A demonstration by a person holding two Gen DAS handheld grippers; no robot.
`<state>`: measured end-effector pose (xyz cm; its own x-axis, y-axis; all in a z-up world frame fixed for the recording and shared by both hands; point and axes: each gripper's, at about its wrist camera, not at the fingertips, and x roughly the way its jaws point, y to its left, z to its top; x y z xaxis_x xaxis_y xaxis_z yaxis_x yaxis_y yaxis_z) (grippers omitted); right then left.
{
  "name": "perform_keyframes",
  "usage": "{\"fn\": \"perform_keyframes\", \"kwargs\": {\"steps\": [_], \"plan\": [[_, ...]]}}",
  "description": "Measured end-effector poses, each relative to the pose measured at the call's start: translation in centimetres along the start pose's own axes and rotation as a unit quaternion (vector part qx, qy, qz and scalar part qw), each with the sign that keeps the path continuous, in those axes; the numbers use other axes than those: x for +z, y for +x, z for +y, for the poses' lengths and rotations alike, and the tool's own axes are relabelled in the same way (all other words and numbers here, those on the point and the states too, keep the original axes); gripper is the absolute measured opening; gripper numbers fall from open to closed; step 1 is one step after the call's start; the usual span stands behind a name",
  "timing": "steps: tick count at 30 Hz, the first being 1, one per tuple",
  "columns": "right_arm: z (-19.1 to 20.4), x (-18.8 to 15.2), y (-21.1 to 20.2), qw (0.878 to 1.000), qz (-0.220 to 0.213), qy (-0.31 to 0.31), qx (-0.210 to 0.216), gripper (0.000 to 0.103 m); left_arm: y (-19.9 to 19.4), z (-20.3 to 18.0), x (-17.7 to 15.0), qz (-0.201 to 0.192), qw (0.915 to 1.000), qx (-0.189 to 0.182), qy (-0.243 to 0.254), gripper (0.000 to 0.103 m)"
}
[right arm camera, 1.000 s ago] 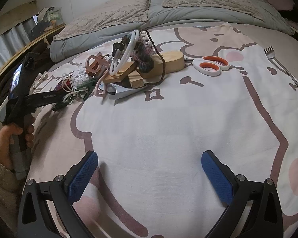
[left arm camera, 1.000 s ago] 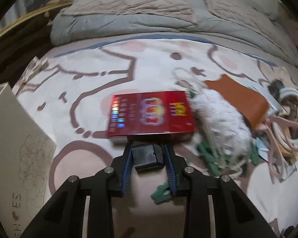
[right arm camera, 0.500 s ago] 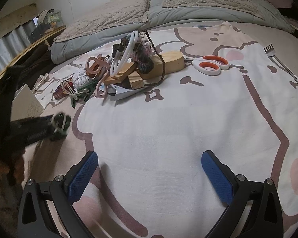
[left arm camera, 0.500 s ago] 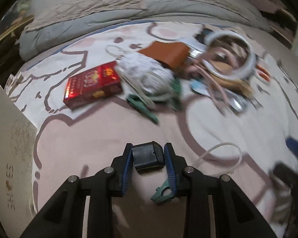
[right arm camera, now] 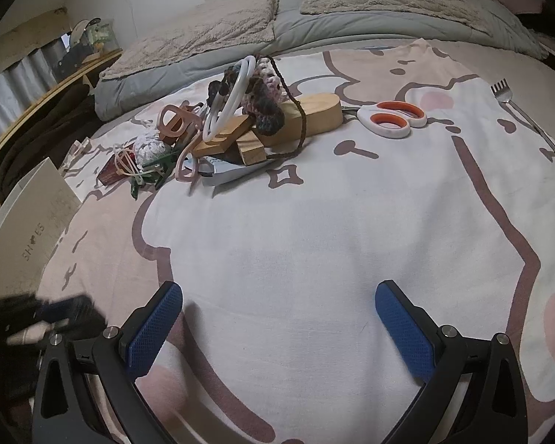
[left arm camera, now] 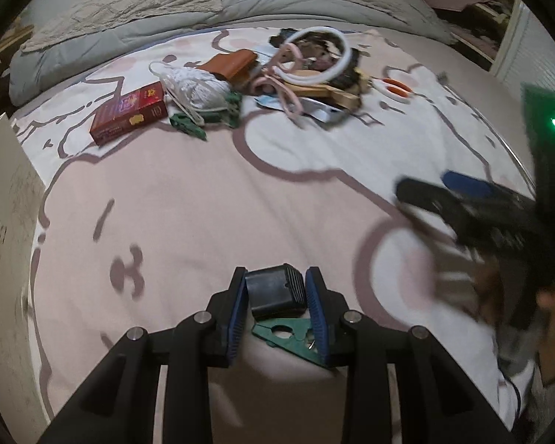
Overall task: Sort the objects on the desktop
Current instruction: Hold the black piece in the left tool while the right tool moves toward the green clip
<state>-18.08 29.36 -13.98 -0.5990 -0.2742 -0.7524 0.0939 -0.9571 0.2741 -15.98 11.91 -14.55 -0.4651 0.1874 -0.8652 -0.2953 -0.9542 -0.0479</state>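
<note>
My left gripper [left arm camera: 277,296] is shut on a small black box [left arm camera: 275,290], with a green clip [left arm camera: 288,338] hanging under it, low over the bedspread. A pile lies beyond: a red card box [left arm camera: 129,116], a white yarn ball [left arm camera: 199,87], a brown leather case [left arm camera: 233,64], a white ring [left arm camera: 320,55] and wooden blocks [left arm camera: 336,96]. My right gripper [right arm camera: 277,325] is open and empty above the sheet. It shows blurred in the left wrist view [left arm camera: 473,199]. The pile [right arm camera: 240,125] lies far ahead of it.
White and orange scissors [right arm camera: 392,116] and a metal back scratcher [right arm camera: 525,118] lie on the sheet at the right. A cream shoebox [right arm camera: 29,236] stands at the left edge, also in the left wrist view [left arm camera: 3,222]. Pillows and a grey duvet [right arm camera: 314,26] lie behind.
My left gripper has pulled back from the red box and swung right, still holding the black box. The pile is now farther off. The right gripper stays put.
</note>
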Motion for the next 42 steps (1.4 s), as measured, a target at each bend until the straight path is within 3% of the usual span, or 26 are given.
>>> {"fn": "perform_keyframes", "kwargs": {"steps": [4, 9, 11, 15, 24, 38, 42], "plan": [[0.2, 0.0, 0.1, 1.000, 0.001, -0.004, -0.006, 0.103, -1.9, -0.3, -1.1, -0.033, 0.9991, 0.026, 0.006, 0.032], [0.4, 0.0, 0.2, 1.000, 0.002, -0.010, -0.013, 0.103, -4.0, 1.4, -1.5, -0.072, 0.9952, 0.060, -0.028, 0.032], [0.4, 0.0, 0.2, 1.000, 0.002, -0.012, -0.016, 0.103, -4.2, 2.2, -2.0, -0.074, 0.9929, 0.086, -0.034, 0.032], [0.6, 0.0, 0.3, 1.000, 0.003, -0.017, -0.023, 0.103, -3.6, 3.4, -3.1, -0.055, 0.9925, 0.100, -0.044, 0.032], [0.7, 0.0, 0.4, 0.999, 0.005, -0.022, -0.029, 0.103, -1.5, 3.8, -2.0, -0.048, 0.9962, 0.056, -0.047, 0.032], [0.6, 0.1, 0.3, 0.999, 0.005, -0.019, -0.026, 0.103, -3.1, 0.3, -5.7, -0.048, 0.9986, -0.004, -0.020, 0.032], [0.7, 0.1, 0.3, 0.999, 0.006, -0.022, -0.031, 0.103, -3.7, 0.2, -6.5, -0.055, 0.9984, 0.000, -0.014, 0.032]]}}
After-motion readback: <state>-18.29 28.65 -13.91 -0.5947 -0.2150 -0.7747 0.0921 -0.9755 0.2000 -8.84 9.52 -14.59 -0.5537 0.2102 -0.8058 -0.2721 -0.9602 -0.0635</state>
